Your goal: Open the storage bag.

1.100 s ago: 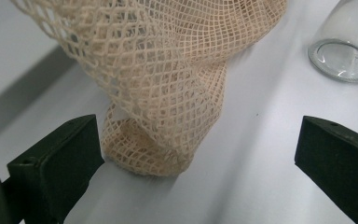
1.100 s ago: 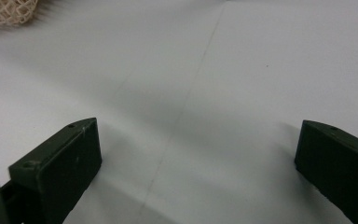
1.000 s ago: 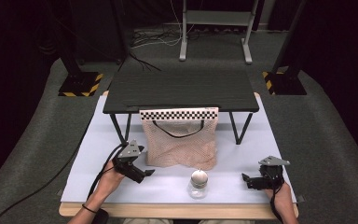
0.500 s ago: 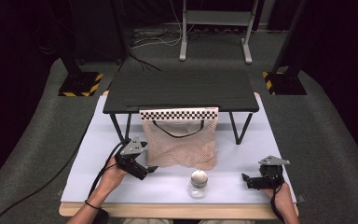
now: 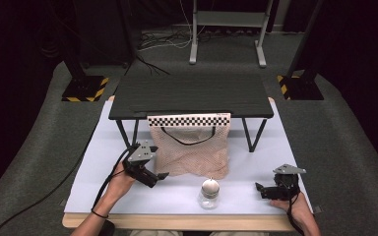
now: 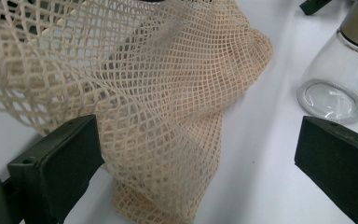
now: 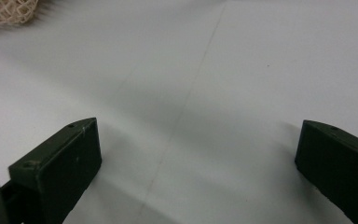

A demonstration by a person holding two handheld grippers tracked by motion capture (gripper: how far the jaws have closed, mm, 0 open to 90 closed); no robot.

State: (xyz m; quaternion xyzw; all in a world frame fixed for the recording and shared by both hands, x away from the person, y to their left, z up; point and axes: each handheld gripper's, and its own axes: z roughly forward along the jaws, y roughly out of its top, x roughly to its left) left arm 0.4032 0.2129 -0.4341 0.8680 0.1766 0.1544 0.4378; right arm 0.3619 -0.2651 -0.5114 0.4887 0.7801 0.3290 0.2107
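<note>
Your left gripper [image 5: 160, 175]: jaws spread wide, lower corner of mesh bag [image 6: 168, 116] lying between them, nothing pinched. Glass jar [image 5: 209, 193] just off its right jaw, on white table [image 5: 98, 162]. Your right gripper [image 5: 259, 187]: jaws spread, empty, well apart from bag.

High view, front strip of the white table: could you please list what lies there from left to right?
Left gripper → small clear glass jar with a silver metal lid → right gripper.
</note>
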